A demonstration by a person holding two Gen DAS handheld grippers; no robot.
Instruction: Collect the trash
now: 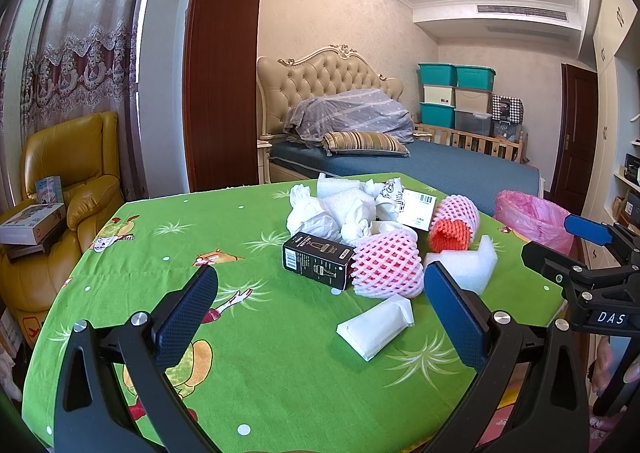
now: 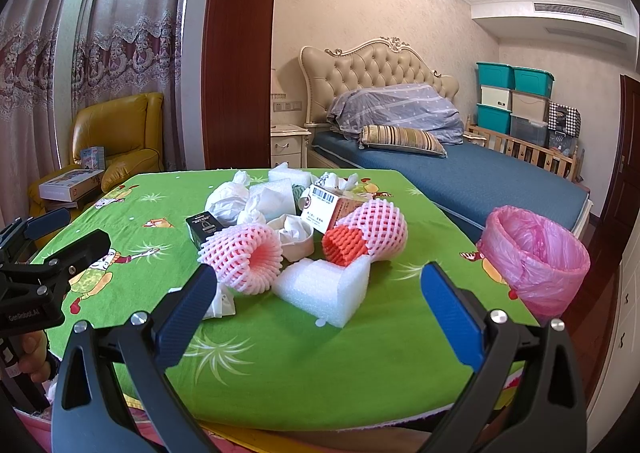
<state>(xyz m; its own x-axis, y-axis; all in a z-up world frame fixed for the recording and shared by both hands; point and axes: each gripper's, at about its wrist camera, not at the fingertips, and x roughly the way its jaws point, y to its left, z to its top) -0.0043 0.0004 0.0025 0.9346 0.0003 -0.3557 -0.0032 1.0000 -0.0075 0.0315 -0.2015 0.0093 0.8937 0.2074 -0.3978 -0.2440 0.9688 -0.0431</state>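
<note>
Both grippers hover level over the near edge of the green table (image 1: 280, 353), left gripper (image 1: 320, 309) and right gripper (image 2: 320, 305) spread wide and empty, aimed at the trash pile (image 2: 296, 221).

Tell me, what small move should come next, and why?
Probably ease the right gripper forward onto the white foam block: its jaws stand open and empty, the block lies nearest between them, and the pink-lined bin sits just to its right.

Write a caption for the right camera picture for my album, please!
Open right gripper faces foam trash on the green table, pink-lined bin waiting beside it.
</note>
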